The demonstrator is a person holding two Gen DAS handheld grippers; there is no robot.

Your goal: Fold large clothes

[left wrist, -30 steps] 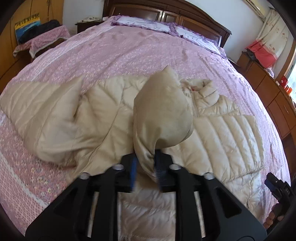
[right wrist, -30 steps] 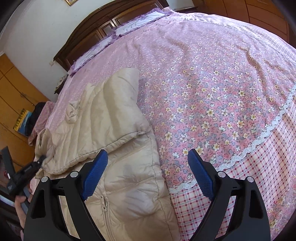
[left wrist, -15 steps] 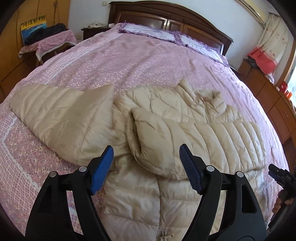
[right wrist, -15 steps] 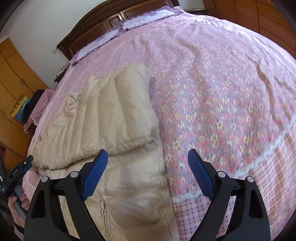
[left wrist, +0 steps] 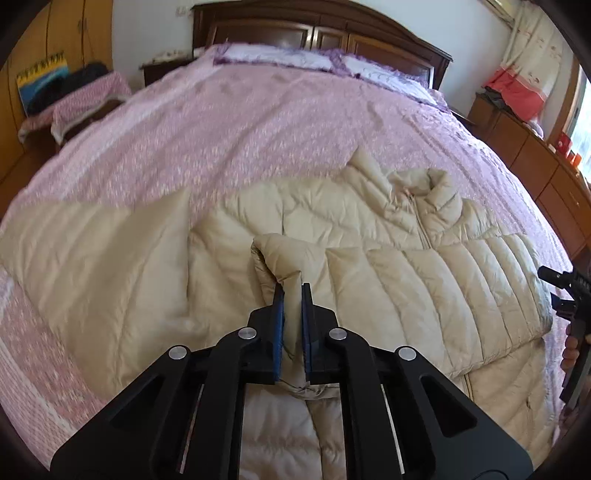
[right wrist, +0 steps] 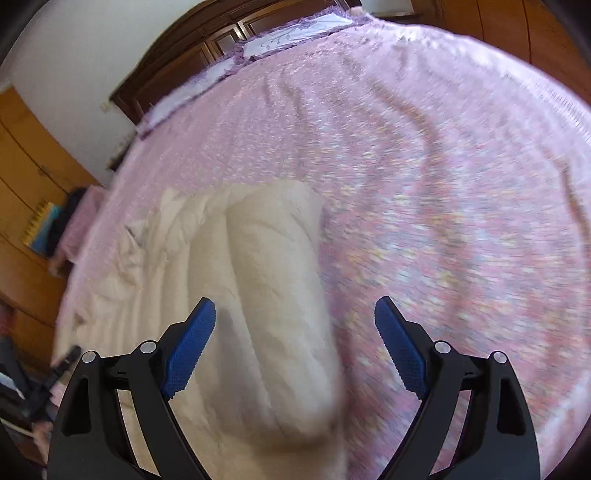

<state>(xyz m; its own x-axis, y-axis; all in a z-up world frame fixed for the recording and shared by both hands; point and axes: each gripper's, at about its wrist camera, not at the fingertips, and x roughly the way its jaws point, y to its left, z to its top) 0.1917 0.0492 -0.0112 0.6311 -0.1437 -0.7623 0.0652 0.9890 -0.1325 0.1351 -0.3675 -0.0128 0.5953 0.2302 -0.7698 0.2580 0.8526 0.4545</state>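
Observation:
A beige quilted puffer jacket (left wrist: 369, 229) lies front up on the pink floral bed (left wrist: 258, 122), collar toward the headboard. One sleeve (left wrist: 424, 280) is folded across the chest; the other sleeve (left wrist: 85, 251) spreads out to the left. My left gripper (left wrist: 291, 295) is shut on the cuff end of the folded sleeve. My right gripper (right wrist: 295, 317) is open and empty, hovering over the jacket's right shoulder fold (right wrist: 266, 266); it also shows at the right edge of the left wrist view (left wrist: 569, 291). The right wrist view is blurred.
A dark wooden headboard (left wrist: 321, 33) with pillows (left wrist: 291, 59) is at the far end. A chair with clothes (left wrist: 70, 99) stands left of the bed. Wooden cabinets (left wrist: 535, 155) run along the right. Bare bedspread (right wrist: 443, 184) lies right of the jacket.
My left gripper was shut on the sleeve, opened half a second ago, and is now shut on the cuff again, lower on the chest. My right gripper has moved up over the jacket's shoulder.

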